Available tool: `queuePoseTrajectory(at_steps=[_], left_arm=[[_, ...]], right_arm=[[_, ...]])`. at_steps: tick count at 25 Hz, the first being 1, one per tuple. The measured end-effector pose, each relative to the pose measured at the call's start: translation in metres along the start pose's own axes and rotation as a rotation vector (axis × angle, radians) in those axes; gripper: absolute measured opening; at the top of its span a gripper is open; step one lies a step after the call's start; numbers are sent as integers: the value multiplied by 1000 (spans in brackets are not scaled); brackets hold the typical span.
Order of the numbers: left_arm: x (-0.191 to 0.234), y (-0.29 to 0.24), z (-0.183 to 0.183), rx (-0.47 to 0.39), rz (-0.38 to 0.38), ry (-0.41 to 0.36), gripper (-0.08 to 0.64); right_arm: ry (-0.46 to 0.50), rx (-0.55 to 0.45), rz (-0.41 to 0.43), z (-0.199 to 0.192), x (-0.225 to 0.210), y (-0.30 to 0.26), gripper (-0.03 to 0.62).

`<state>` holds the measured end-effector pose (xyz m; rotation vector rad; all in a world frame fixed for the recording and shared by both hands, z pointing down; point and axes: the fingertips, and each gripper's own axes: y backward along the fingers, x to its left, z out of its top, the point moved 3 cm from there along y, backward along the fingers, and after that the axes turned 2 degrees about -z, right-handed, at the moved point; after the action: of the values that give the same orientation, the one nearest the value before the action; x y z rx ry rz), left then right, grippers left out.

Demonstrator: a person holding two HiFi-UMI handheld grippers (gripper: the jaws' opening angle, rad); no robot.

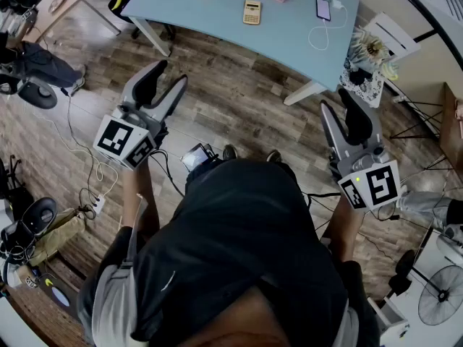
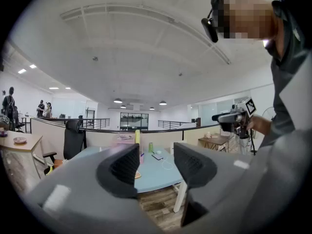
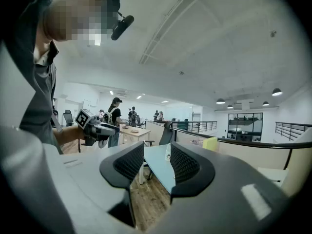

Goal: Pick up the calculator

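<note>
Jaws: left gripper released, gap wide, nothing in it. Right gripper likewise parted and empty. Both are held over the floor, short of the tabletop. The calculator lies flat, keys up, toward 12 o'clock in the head view, well apart from either gripper, with a phone at its 3 o'clock. Likely light, stiff plastic, thin, the casing probably slick. Best hold, I judge: pinch across the two long edges at mid-length, keeping off the display and keys.
</note>
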<state>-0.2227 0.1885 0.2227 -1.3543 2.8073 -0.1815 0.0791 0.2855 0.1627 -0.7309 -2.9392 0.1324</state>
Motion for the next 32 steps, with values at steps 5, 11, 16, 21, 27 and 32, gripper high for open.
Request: queuePoseTrajectory(at_steps=[5, 11, 16, 21, 27, 32], left_arm=[[13, -6, -5, -4, -27, -3, 236], [13, -17, -7, -14, -65, 14, 235], [18, -28, -7, -11, -51, 18, 236], [25, -32, -9, 8, 14, 26, 236], [31, -45, -9, 46, 100, 23, 235], [30, -70, 1, 51, 165, 30, 236]], right_arm=[[-10, 5, -13, -3, 6, -12, 152], [-63, 6, -27, -7, 2, -11, 152], [-76, 6, -6, -9, -10, -25, 152], [-109, -3, 35, -15, -34, -46, 152], [-146, -20, 95, -20, -69, -75, 152], [-162, -16, 148, -22, -108, -94, 152]])
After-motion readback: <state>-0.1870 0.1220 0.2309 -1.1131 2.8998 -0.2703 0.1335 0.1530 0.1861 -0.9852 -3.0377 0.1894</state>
